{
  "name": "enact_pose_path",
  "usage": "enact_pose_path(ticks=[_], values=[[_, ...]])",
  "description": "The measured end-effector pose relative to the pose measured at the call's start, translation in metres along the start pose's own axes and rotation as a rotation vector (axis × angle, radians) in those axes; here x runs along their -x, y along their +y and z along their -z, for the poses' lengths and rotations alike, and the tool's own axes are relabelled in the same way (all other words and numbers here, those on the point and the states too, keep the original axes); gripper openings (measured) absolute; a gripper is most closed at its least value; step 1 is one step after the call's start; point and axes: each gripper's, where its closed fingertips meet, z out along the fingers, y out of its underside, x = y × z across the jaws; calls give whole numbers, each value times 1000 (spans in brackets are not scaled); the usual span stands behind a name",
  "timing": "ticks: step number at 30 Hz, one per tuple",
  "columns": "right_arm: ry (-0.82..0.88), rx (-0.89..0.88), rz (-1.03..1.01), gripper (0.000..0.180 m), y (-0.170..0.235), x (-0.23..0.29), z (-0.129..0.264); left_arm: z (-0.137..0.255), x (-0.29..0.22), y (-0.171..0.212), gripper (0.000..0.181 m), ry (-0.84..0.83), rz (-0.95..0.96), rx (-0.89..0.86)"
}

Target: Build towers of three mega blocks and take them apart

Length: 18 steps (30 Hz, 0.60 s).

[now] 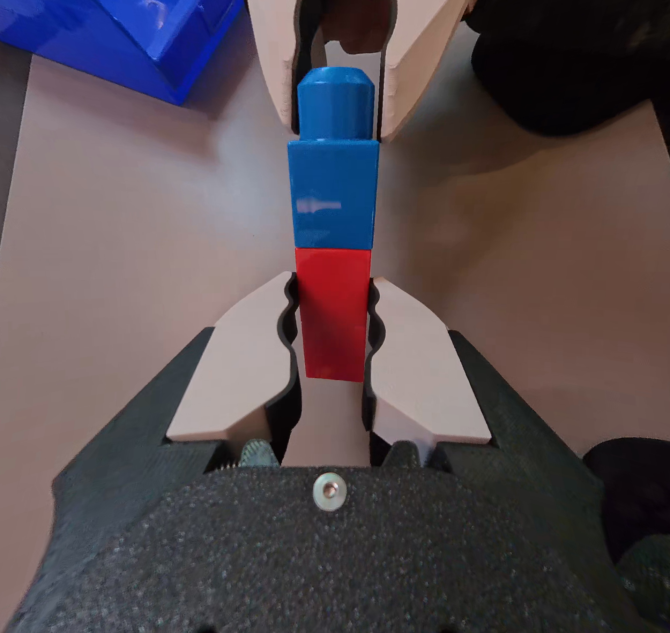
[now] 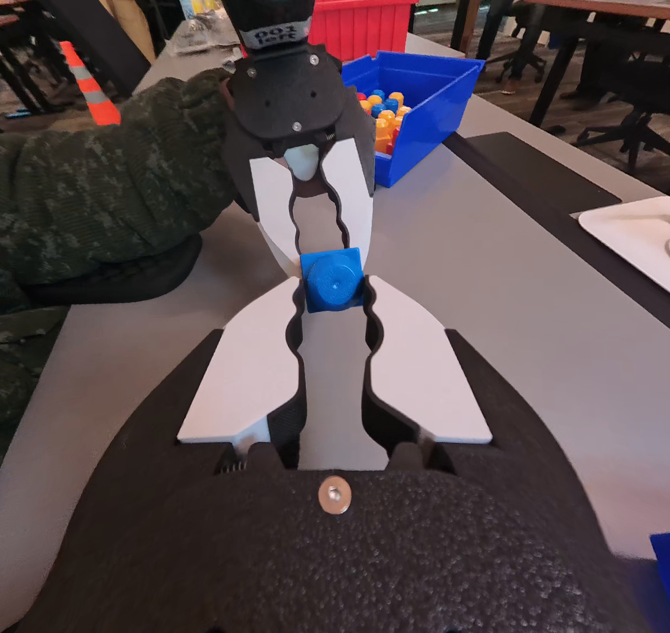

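The left gripper (image 1: 333,282) had its jaws pinching the red block (image 1: 333,311), the wavy dark pads pressed against both of its sides. A blue block (image 1: 333,195) was joined to the red one's far end, so the pair stuck straight out from the gripper above the grey tabletop (image 1: 145,217), with the blue block's round stud (image 1: 335,104) pointing away.

The right gripper (image 2: 331,284) met it from the opposite side. Its jaws were closed on the stud end of the blue block (image 2: 333,282), the fingertips touching it on both sides (in the right wrist view only the stud and the square face around it showed, the red block being hidden behind).

A blue bin (image 2: 427,108) stood on the tabletop beyond the left gripper, holding a heap of orange, yellow, blue and red blocks (image 2: 384,112). A red crate (image 2: 362,17) stood farther back. A dark green knit sleeve (image 2: 108,188) reached to the left gripper's handle.
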Motion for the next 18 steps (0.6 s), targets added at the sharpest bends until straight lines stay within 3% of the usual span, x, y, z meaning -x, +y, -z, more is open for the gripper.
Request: enact_pose_path(ticks=[2, 5, 8, 10, 14, 18], values=[[6, 6, 6, 29, -5, 1, 3, 2, 3, -8, 36, -23, 0, -47], [104, -29, 37, 29, -35, -14, 30, 27, 31, -36, 38, -166, 56, -259], [400, -64, -3, 29, -72, -73, 91, 77, 74, -50, 27, -389, 159, -531], [604, 19, -90, 29, -78, -126, 136, 107, 95, -46, 14, -490, 257, -679], [926, 395, -199, 29, -41, -231, 204, 135, 121, -26, 1, -678, 338, -758], [967, 607, -308, 29, 11, -298, 216, 136, 127, -16, 0, -717, 358, -745]])
